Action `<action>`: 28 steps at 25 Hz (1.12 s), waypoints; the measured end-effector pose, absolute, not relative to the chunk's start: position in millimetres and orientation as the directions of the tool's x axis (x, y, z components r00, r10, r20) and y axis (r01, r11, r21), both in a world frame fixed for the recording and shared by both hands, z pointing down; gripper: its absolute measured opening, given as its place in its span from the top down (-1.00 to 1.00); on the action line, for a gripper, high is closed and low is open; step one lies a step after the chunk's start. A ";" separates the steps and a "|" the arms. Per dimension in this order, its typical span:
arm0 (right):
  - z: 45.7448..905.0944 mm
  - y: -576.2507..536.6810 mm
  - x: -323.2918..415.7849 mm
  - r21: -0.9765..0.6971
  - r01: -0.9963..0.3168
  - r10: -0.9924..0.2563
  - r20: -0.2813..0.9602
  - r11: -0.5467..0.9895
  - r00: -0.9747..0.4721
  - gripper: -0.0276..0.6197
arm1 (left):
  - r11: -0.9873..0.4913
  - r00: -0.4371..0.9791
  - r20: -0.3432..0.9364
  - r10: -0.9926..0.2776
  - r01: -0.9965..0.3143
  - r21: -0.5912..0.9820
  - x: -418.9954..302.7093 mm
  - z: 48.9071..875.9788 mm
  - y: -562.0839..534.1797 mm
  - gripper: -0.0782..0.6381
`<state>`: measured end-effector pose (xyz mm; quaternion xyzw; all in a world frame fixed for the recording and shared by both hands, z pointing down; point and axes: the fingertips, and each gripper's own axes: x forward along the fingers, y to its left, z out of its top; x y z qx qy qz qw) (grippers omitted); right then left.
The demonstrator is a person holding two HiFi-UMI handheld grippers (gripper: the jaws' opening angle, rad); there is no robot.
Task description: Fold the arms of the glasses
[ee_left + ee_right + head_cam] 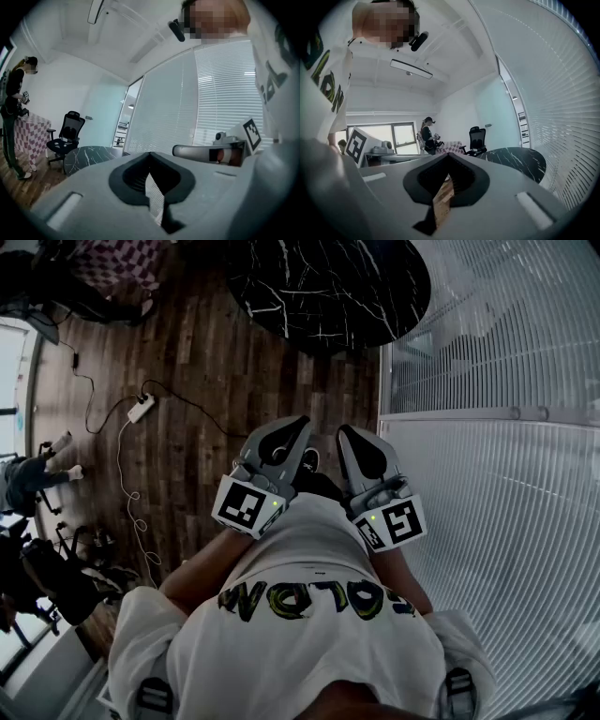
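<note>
No glasses show in any view. Both grippers are held side by side close to the person's chest, pointing almost level over the wooden floor. In the head view my left gripper [292, 427] and my right gripper [351, 435] each have their jaws together. The left gripper view shows the left gripper [150, 155] with its jaws meeting at the tip and nothing between them, and the right gripper's body [211, 152] beside it. The right gripper [449, 157] in its own view looks the same: shut and empty.
A round black marble table [328, 287] stands ahead, also seen in both gripper views [89, 157] [515, 161]. A glass wall with blinds [497, 474] runs along the right. A power strip with cables [141, 409] lies on the floor. An office chair [65, 133] and another person [427, 136] are farther off.
</note>
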<state>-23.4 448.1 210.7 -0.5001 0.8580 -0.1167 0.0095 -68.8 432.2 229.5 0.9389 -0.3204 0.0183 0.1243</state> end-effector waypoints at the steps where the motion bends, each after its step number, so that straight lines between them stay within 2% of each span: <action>1: 211.9 447.1 -21.2 -0.210 -0.856 -0.861 0.101 0.472 -0.499 0.92 | -0.763 0.793 0.117 -0.597 -0.607 0.222 -67.1 230.9 431.3 0.78; 19: 228.0 423.7 30.6 -0.228 -0.853 -0.859 0.107 0.469 -0.501 0.91 | -0.746 0.780 0.169 -0.602 -0.625 0.230 -21.2 251.7 413.3 0.78; 28: 236.7 370.3 26.8 -0.225 -0.843 -0.843 0.127 0.488 -0.522 0.91 | -0.722 0.762 0.168 -0.626 -0.647 0.244 -25.8 260.9 358.0 0.78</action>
